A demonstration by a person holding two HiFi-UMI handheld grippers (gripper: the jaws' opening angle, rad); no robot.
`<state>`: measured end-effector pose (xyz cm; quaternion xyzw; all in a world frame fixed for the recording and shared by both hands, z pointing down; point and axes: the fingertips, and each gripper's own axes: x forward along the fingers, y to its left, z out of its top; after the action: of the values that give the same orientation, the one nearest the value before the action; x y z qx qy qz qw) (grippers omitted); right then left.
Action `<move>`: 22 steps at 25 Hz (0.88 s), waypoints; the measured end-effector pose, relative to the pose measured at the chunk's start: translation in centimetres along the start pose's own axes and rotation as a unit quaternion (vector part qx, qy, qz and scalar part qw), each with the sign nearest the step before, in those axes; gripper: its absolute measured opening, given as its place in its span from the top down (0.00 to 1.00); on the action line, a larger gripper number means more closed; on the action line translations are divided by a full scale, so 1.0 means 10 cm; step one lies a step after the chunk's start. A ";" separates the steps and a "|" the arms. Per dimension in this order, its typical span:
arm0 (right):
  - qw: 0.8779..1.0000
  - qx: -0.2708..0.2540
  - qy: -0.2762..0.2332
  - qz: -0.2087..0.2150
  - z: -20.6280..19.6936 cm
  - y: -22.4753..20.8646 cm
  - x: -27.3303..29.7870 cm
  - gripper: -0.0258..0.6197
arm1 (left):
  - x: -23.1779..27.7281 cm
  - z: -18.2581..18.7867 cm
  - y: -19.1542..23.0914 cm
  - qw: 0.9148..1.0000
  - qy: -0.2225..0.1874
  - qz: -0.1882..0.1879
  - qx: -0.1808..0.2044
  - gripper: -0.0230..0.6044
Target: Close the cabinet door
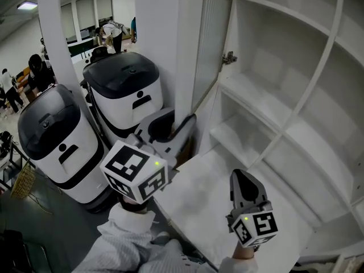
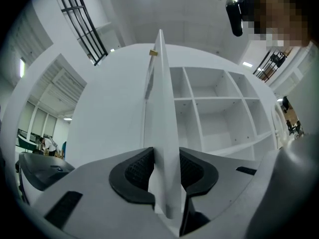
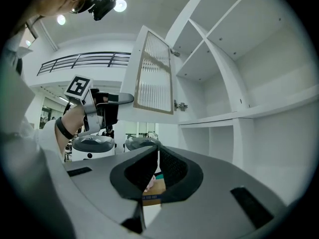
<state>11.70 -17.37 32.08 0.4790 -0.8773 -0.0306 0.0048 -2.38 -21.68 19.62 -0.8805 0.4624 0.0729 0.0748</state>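
Note:
The white cabinet door (image 1: 213, 38) with a ribbed glass panel stands swung out from the open shelf cabinet (image 1: 273, 95). My left gripper (image 1: 181, 125) reaches to the door's lower free edge. In the left gripper view the door (image 2: 160, 108) runs edge-on between the jaws of that gripper (image 2: 164, 163); the pads flank it closely with a slim gap, so it is open. My right gripper (image 1: 244, 181) hovers in front of the lower shelves, shut and empty, tips meeting (image 3: 157, 153). From the right gripper view I see the door (image 3: 154, 73) and the left gripper (image 3: 119, 99) at its edge.
A metal hinge (image 1: 229, 57) sits on the cabinet's side wall. Two white machines with black lids (image 1: 51, 135) (image 1: 128, 90) stand close behind the door on the left. A white ledge (image 1: 199, 192) lies below the right gripper. A cardboard box (image 3: 149, 185) shows low down. People (image 1: 111, 33) stand far back.

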 end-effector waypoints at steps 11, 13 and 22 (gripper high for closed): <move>1.000 -0.002 0.002 -0.002 -0.05 -0.35 -0.20 0.93 | 0.32 -0.03 -0.63 0.999 -0.001 -0.034 0.020 0.64; 1.000 -0.001 0.000 -0.005 -0.04 -0.41 -0.22 0.93 | 0.38 -0.03 -0.74 0.999 -0.001 -0.044 0.024 0.61; 0.999 0.008 -0.004 -0.038 -0.07 -0.64 -0.33 0.93 | 0.72 -0.11 -1.20 0.994 0.003 -0.097 0.052 0.54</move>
<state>18.93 -18.06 32.47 0.5119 -0.8586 -0.0262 -0.0038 11.57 -20.94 20.10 -0.9162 0.3786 0.0385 0.1258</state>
